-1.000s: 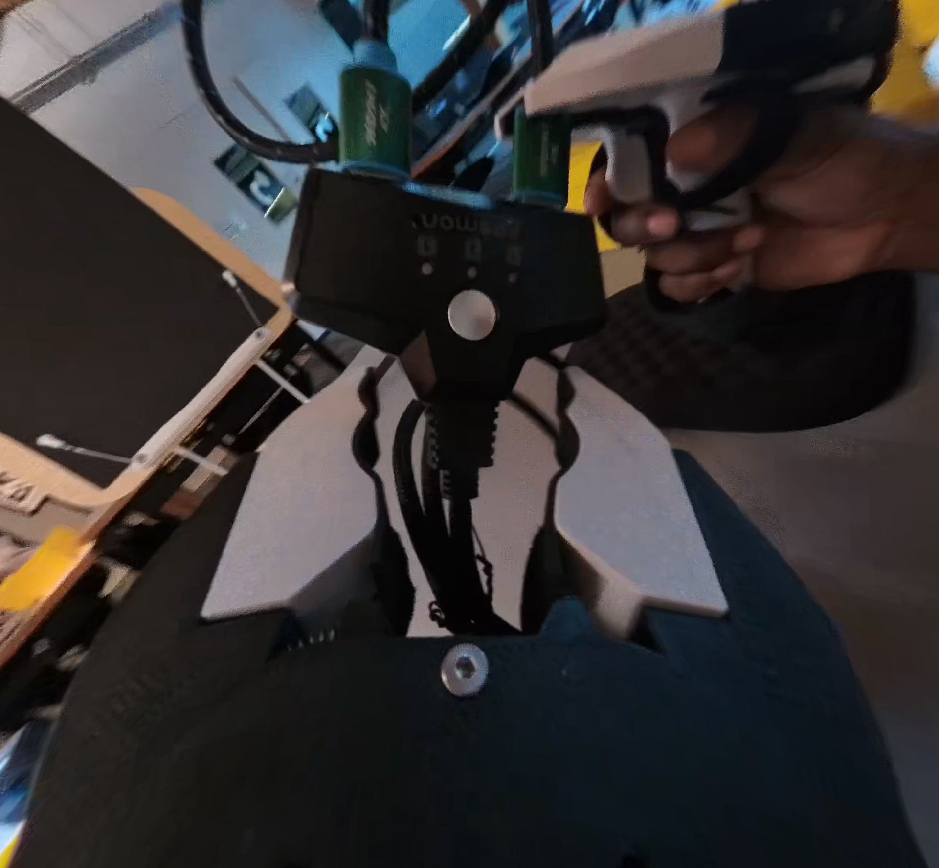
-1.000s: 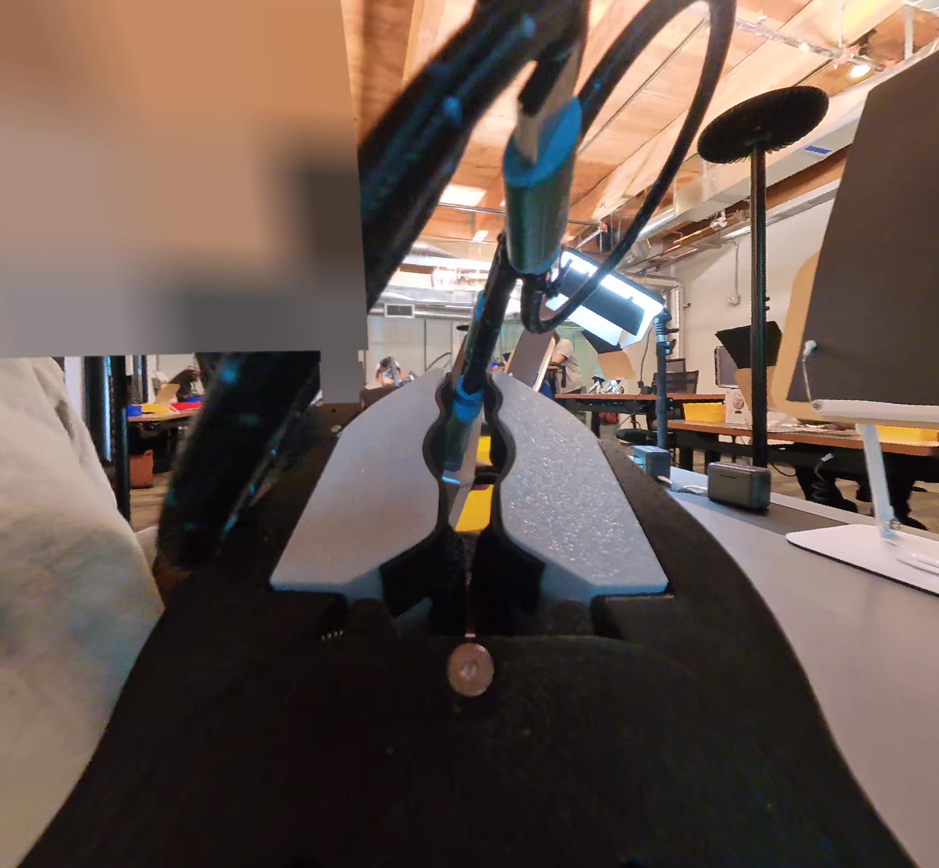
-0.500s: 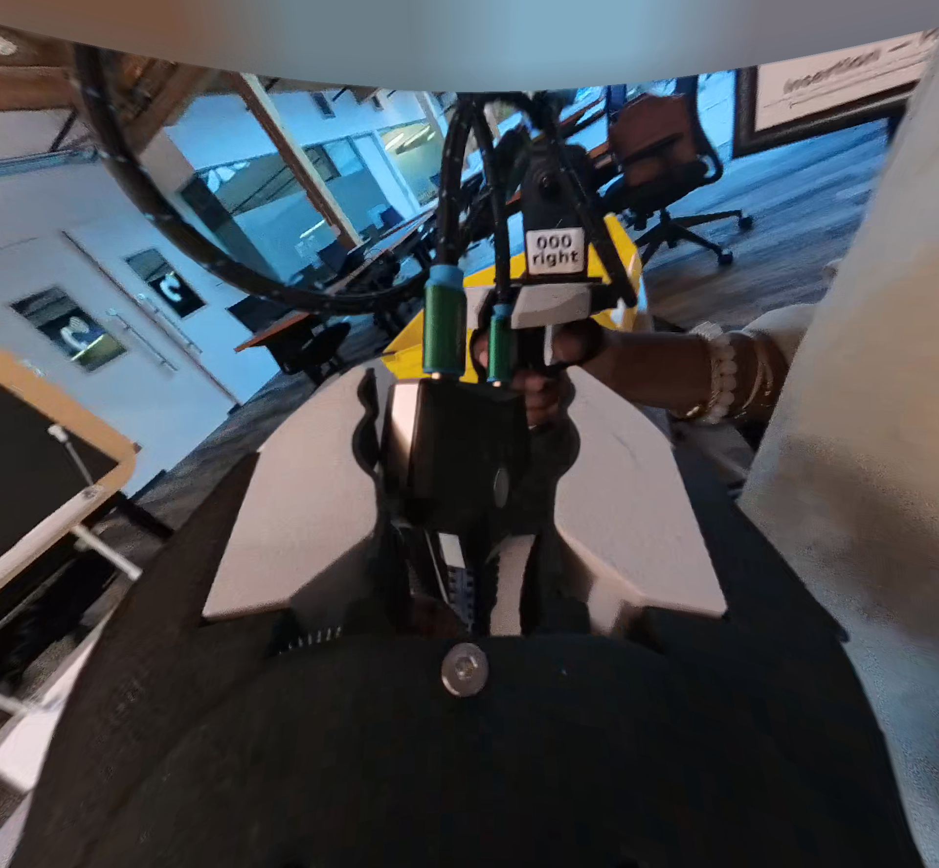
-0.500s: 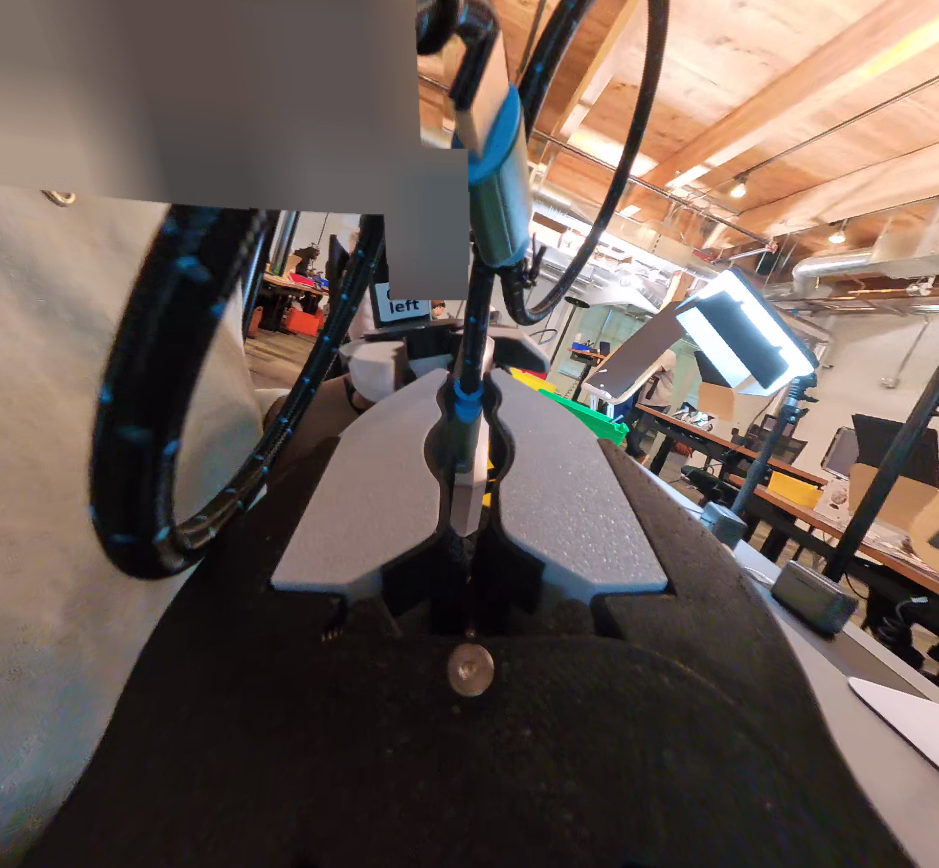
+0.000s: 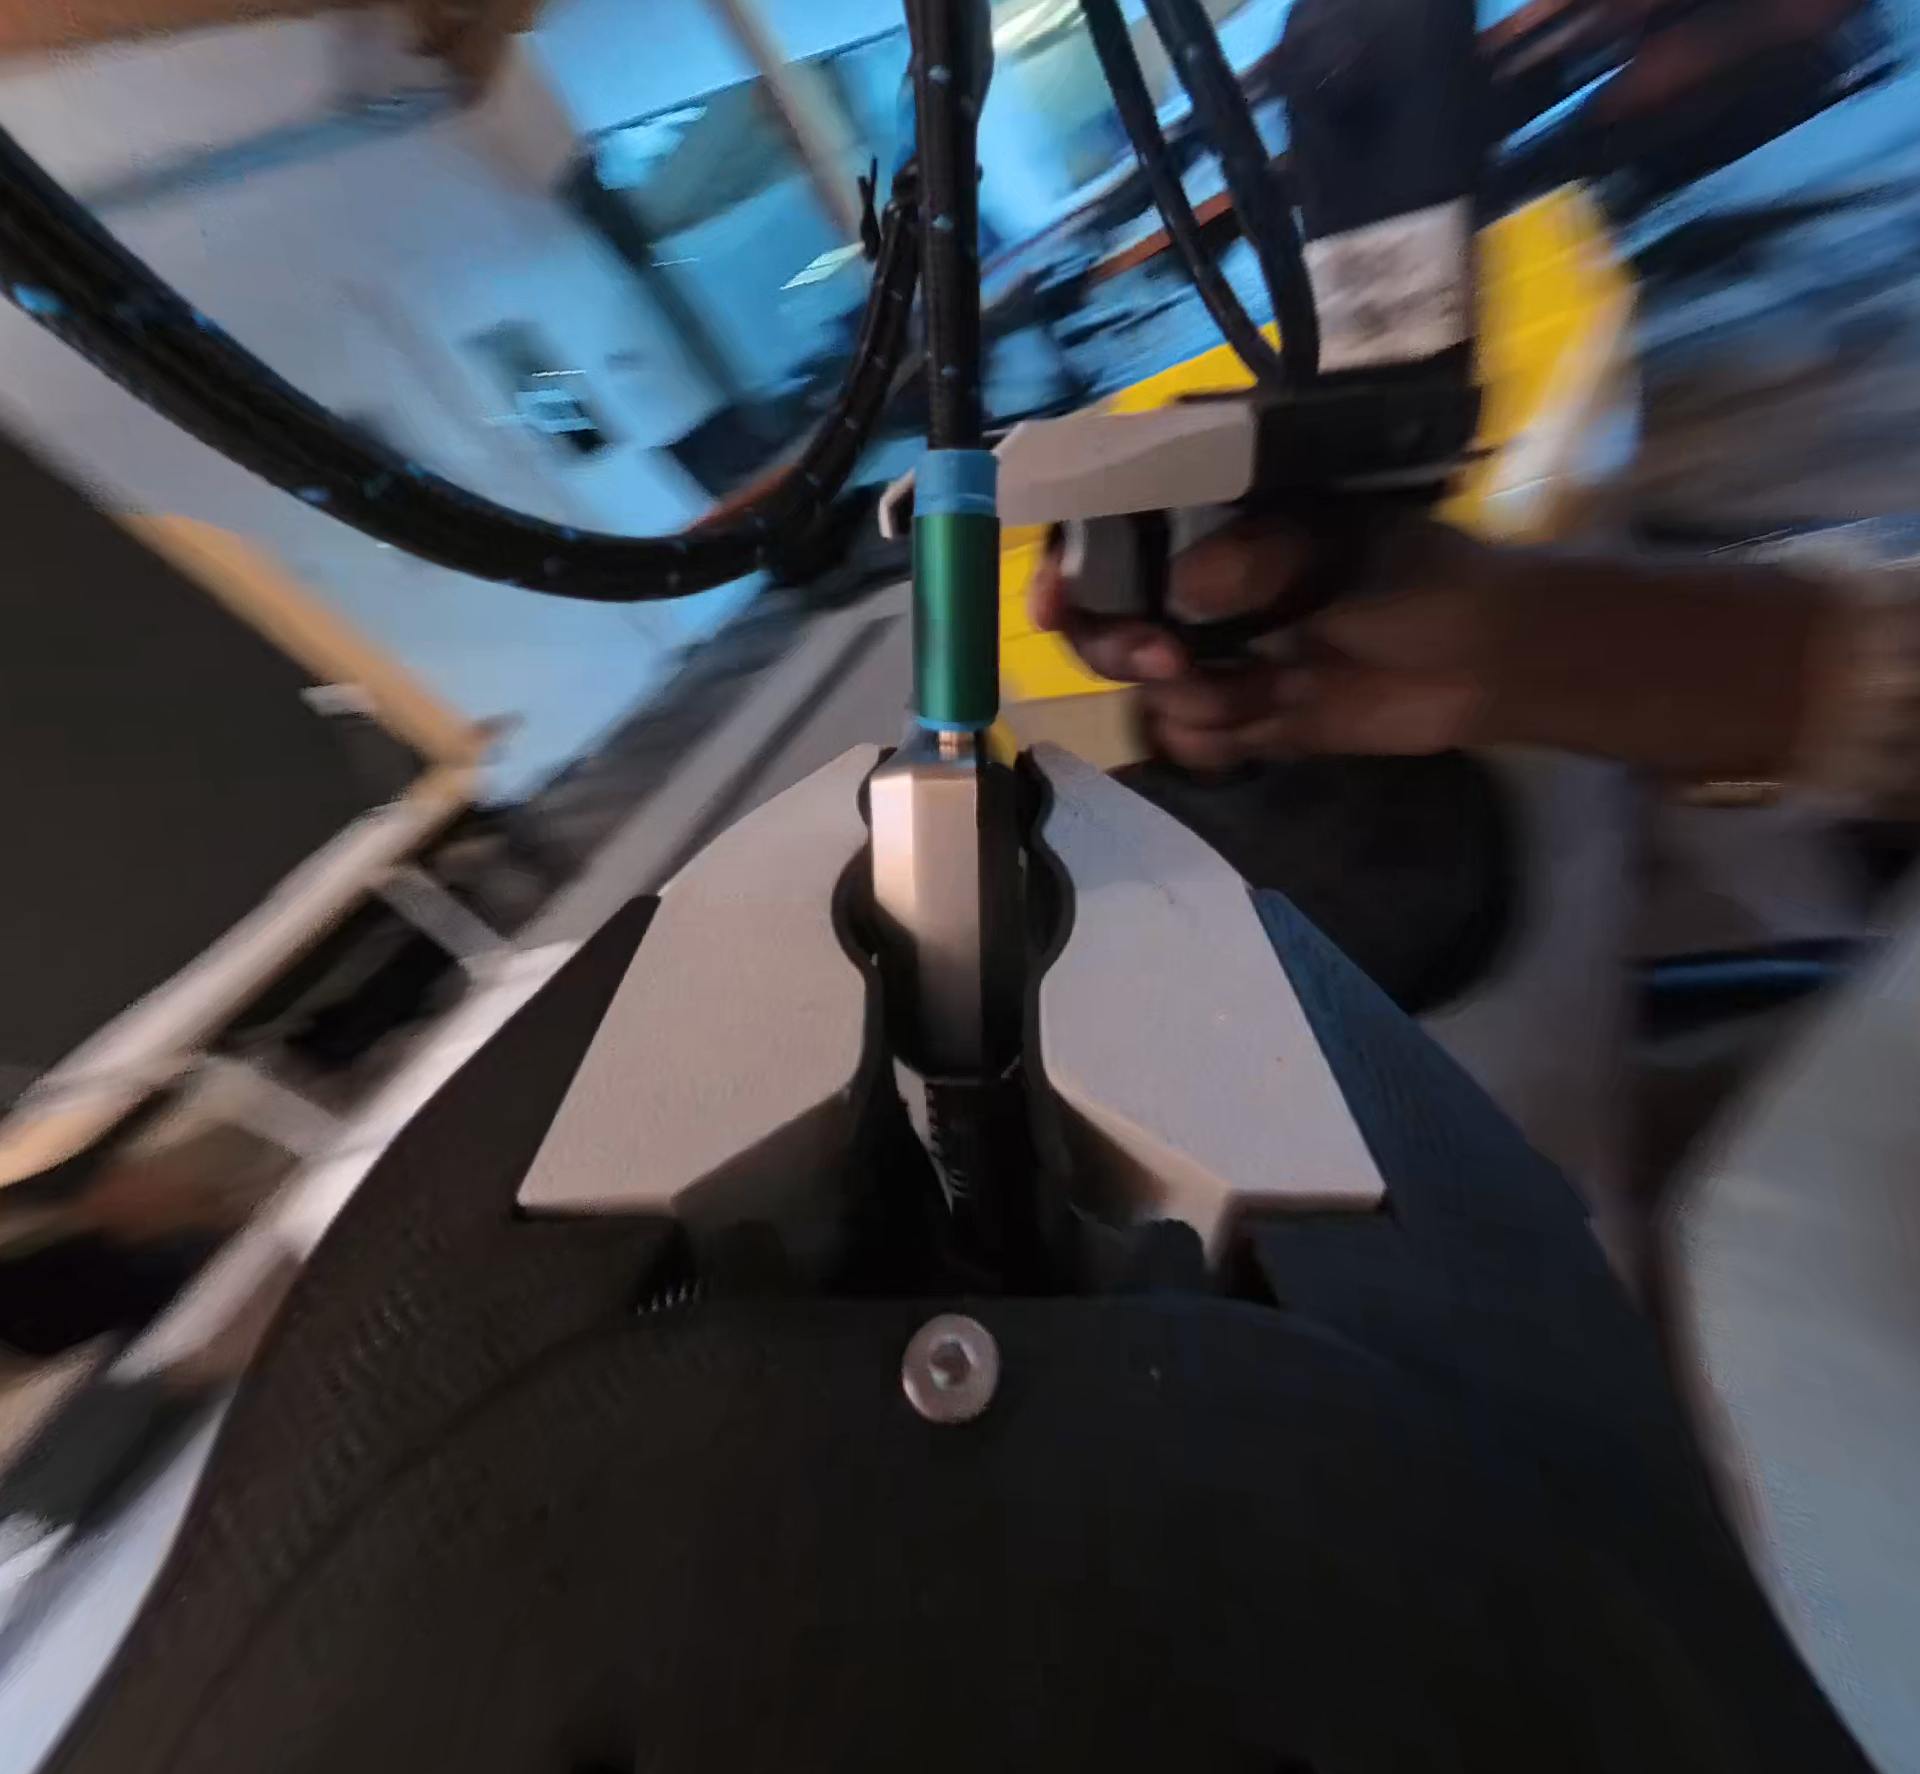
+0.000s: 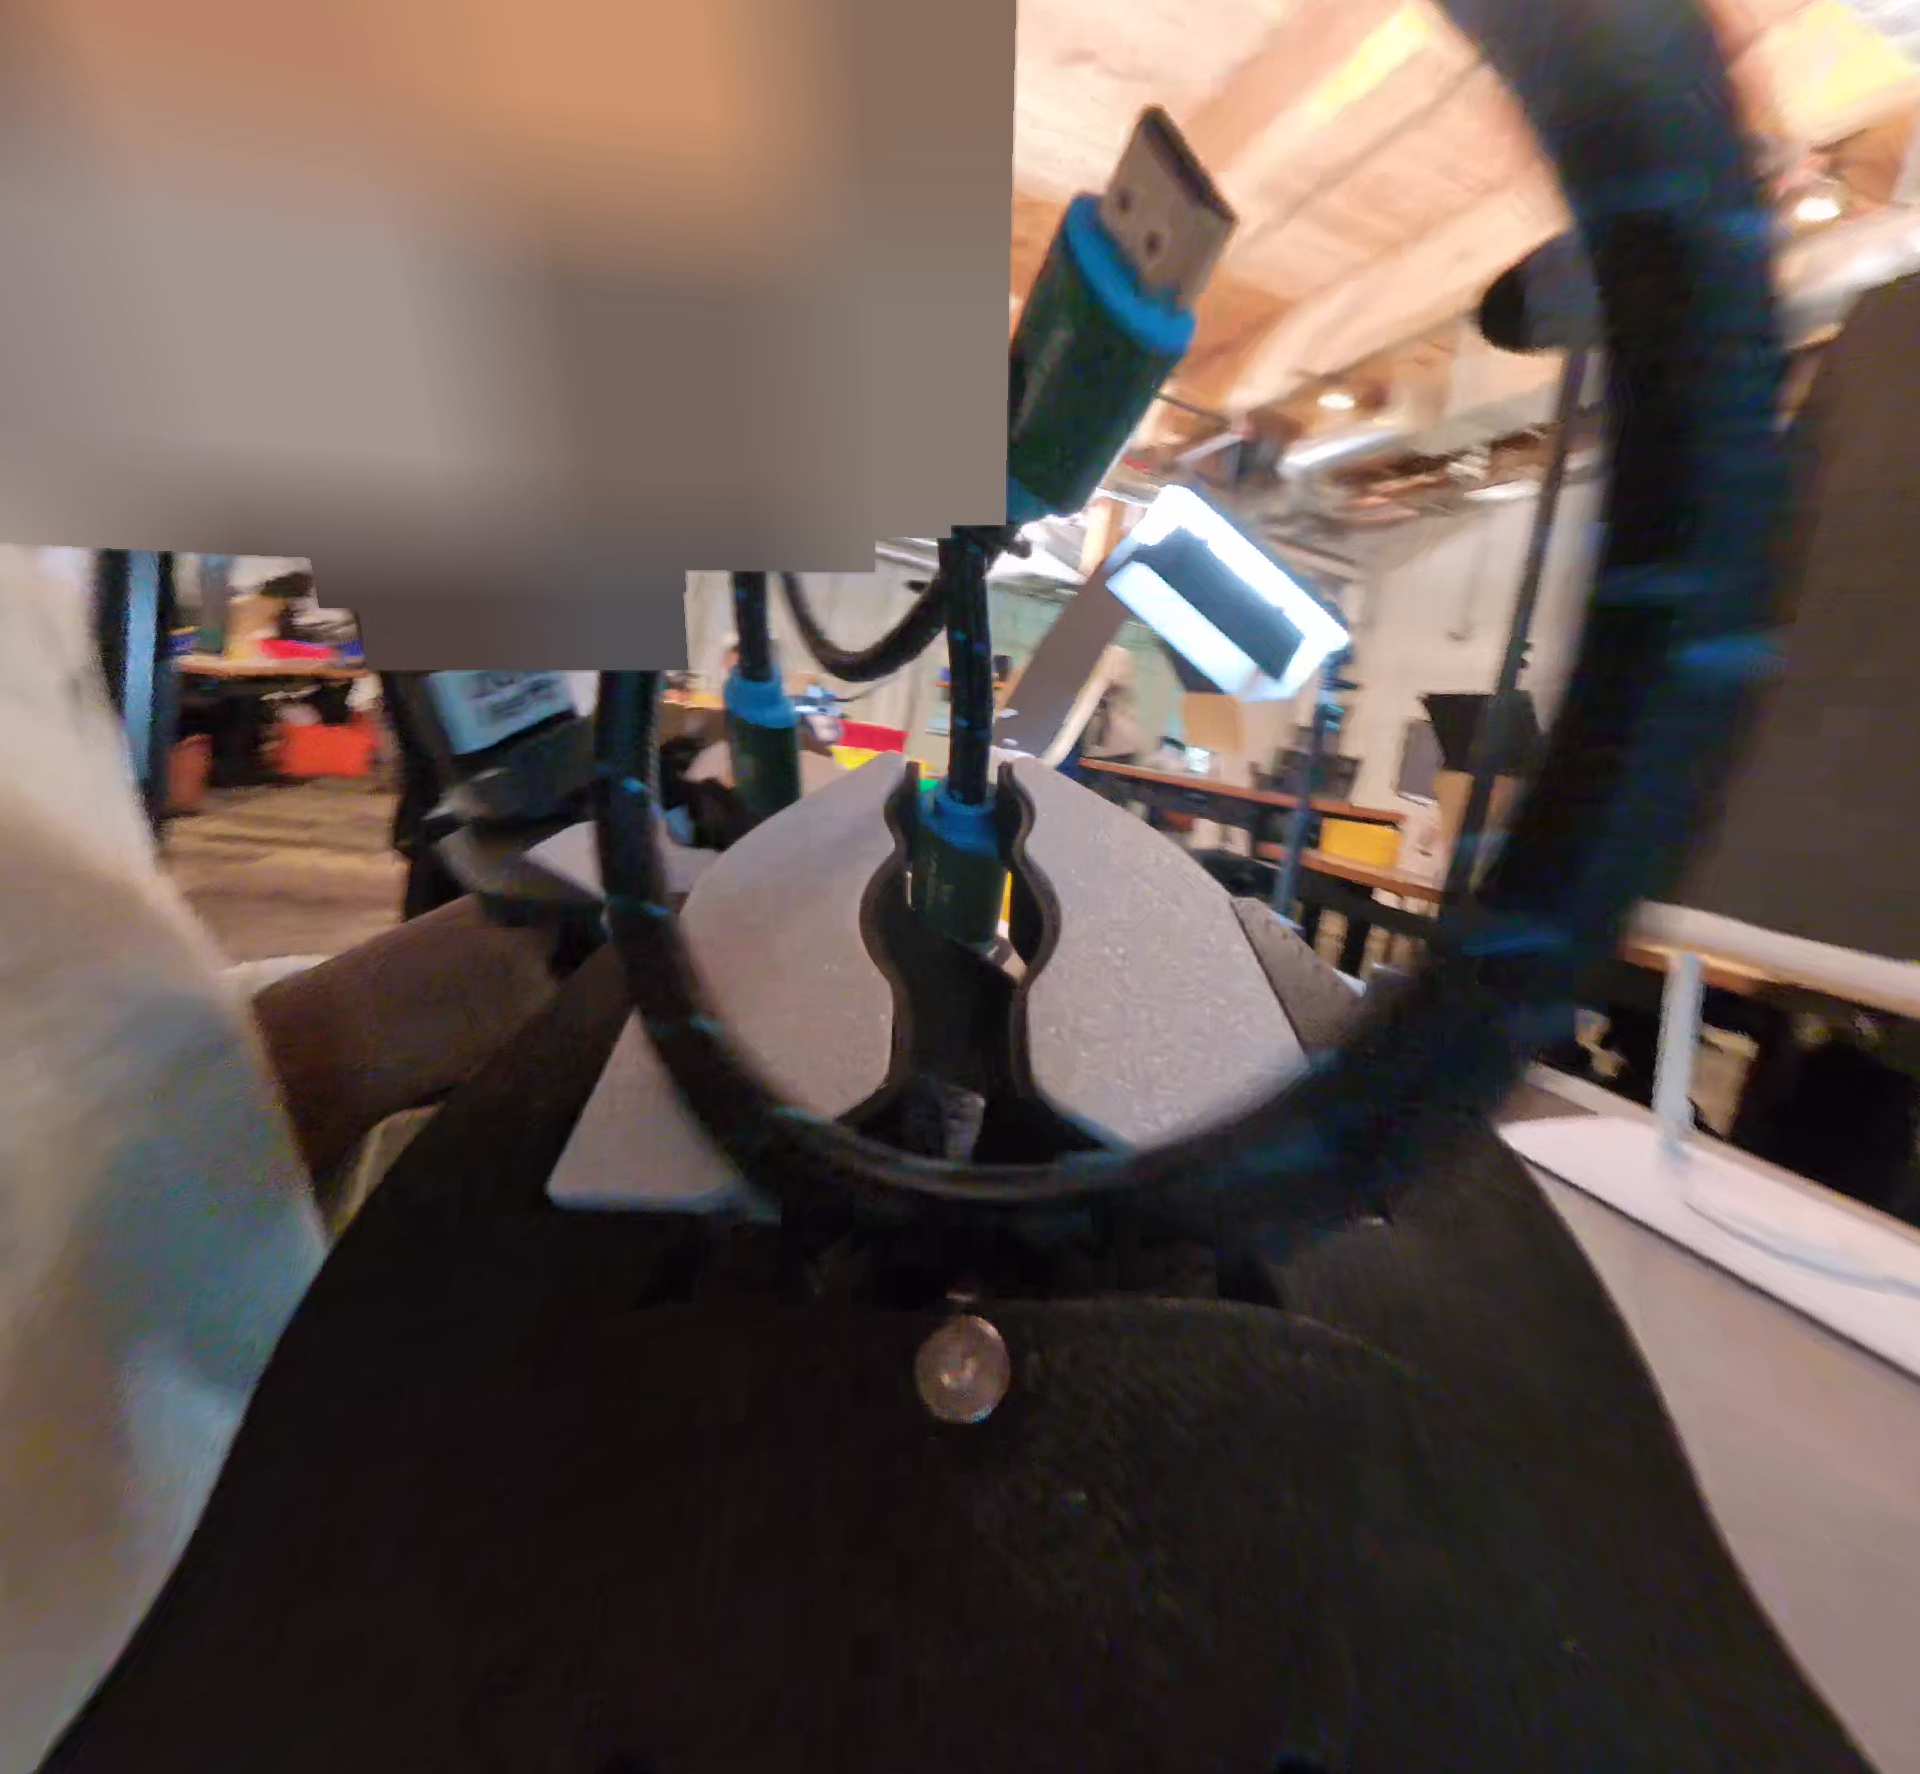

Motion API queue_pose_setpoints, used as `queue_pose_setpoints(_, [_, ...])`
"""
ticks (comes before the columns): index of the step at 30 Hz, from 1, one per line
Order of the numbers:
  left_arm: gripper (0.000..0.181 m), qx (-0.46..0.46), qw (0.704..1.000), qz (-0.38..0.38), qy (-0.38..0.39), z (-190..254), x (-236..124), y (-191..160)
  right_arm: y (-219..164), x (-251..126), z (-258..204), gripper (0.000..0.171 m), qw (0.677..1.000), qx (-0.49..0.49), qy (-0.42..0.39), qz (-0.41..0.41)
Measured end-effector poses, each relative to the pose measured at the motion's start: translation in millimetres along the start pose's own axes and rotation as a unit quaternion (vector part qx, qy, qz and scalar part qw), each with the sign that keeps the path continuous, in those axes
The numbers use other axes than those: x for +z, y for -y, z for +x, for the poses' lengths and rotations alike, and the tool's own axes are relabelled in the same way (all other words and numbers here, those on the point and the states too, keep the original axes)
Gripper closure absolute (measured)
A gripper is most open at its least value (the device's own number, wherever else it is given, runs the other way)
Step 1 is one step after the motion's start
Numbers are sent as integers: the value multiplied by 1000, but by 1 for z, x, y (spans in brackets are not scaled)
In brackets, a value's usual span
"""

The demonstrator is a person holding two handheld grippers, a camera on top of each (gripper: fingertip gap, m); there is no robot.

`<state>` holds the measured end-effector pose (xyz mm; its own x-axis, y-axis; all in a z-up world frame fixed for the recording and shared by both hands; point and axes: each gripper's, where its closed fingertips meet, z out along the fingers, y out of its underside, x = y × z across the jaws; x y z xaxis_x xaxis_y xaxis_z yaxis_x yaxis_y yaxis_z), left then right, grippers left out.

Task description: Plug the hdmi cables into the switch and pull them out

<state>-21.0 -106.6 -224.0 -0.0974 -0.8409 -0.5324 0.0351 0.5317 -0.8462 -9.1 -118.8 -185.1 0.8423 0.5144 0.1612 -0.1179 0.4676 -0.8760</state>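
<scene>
Both grippers are raised in the air, well above the table [image 6: 1704, 1329]; the scene is blurred by motion.

Judging from the frames, the step in hand is pulling a plug out of the switch; to do it well, the left gripper should hold the switch rigid while the right draws its plug straight back along the port's line, without twisting, and the loose cable loops should be kept from snagging on either tool.

Left gripper [image 5: 951, 779]: its grey fingers [image 5: 748, 976] are nearly closed, pinching the switch [image 5: 925, 903] edge-on between them; the switch's own lead runs back into the gap; a green plug [image 5: 951, 623] with a blue collar stands upright in the switch's far edge, seated or almost so, with a sliver of metal showing at its base; its black braided cable [image 5: 951, 166] rises out of view.

Right gripper [image 6: 961, 794]: seen from its own camera, its fingers [image 6: 1143, 986] are closed tight on a second green plug [image 6: 951, 883], blue collar outward; whether that plug's tip sits in the switch cannot be told; in the left view the right gripper appears just beside the seated plug, held by a hand [image 5: 1299, 664].

A third plug [image 6: 1101, 353] hangs free above, its metal tip bare; a thick cable loop [image 6: 1662, 581] curves across the right view.
</scene>
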Motion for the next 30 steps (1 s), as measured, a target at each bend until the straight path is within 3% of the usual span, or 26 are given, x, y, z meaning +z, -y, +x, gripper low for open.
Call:
queue_pose_setpoints(3, [159,63,994,-21,89,-8,7,-2,-1,2,15,156,997,13,-75,6])
queue_pose_setpoints(7, [160,119,983,-46,131,-8,12,-6,-2,-3,22,160,994,45,-100,19])
queue_pose_setpoints(11, [159,51,989,-116,75,-3,16,-23,-7,-5,18,160,989,-91,-113,-31])
queue_pose_setpoints(14, [160,41,992,-97,71,-4,15,-26,-5,1,9,161,972,-189,-122,-64])
queue_pose_setpoints(17, [160,48,990,-95,90,-7,16,-24,-5,1,16,160,989,-67,-124,-39])
queue_pose_setpoints(19, [160,40,988,-117,91,-8,16,-29,-9,0,18,160,991,-39,-123,-25])
queue_pose_setpoints(21, [160,36,986,-136,87,-8,14,-35,-12,3,11,160,981,-143,-121,-48])
queue_pose_setpoints(23, [161,34,984,-153,85,-8,16,-44,-19,6,4,160,945,-285,-124,-98])
queue_pose_setpoints(24, [161,32,984,-150,86,-7,17,-46,-21,7,2,160,939,-305,-122,-105])
queue_pose_setpoints(30, [160,69,986,-123,86,-5,18,-35,-11,3,6,160,984,-146,-97,-31])
